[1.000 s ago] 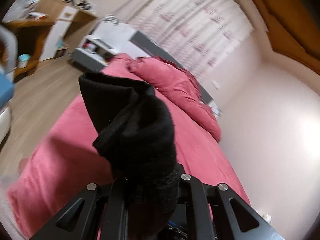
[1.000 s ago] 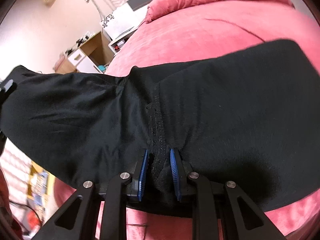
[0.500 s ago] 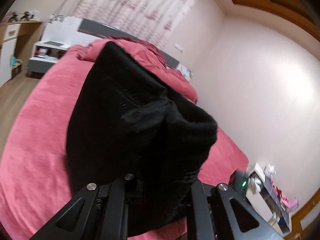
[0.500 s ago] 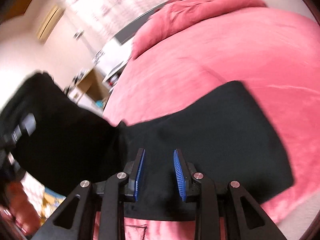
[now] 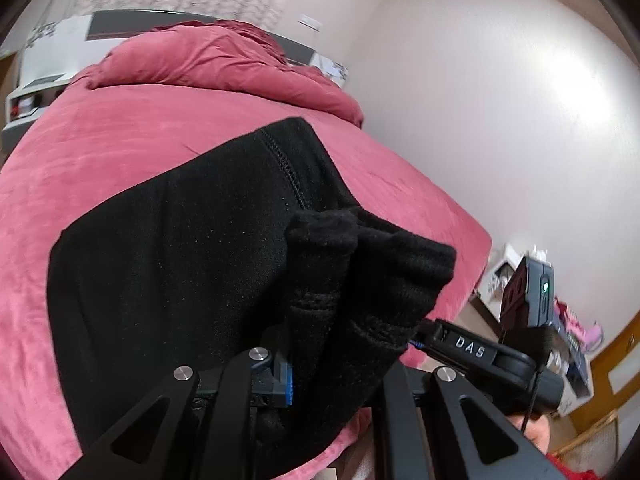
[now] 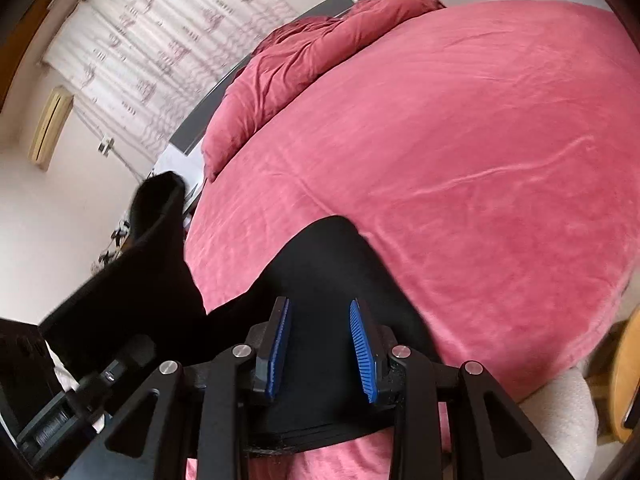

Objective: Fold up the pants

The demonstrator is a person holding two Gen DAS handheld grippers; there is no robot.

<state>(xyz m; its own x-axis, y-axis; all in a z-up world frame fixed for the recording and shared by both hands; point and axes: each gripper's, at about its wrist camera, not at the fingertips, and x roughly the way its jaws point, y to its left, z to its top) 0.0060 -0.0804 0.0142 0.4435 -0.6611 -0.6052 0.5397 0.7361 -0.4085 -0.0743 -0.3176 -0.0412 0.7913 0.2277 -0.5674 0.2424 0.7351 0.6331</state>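
Release on the right gripper (image 6: 320, 350): jaws just opened, pants (image 6: 328, 264) lying loose below; left gripper (image 5: 336, 376) clenched on bunched cloth, carrying it over.

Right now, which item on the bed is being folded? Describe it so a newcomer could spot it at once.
Start at the wide bed with its pink-red cover, a crumpled quilt of the same colour heaped at the far end. Near the front edge lie the pants. They are the only black thing on the cover, one end lifted in the left gripper.
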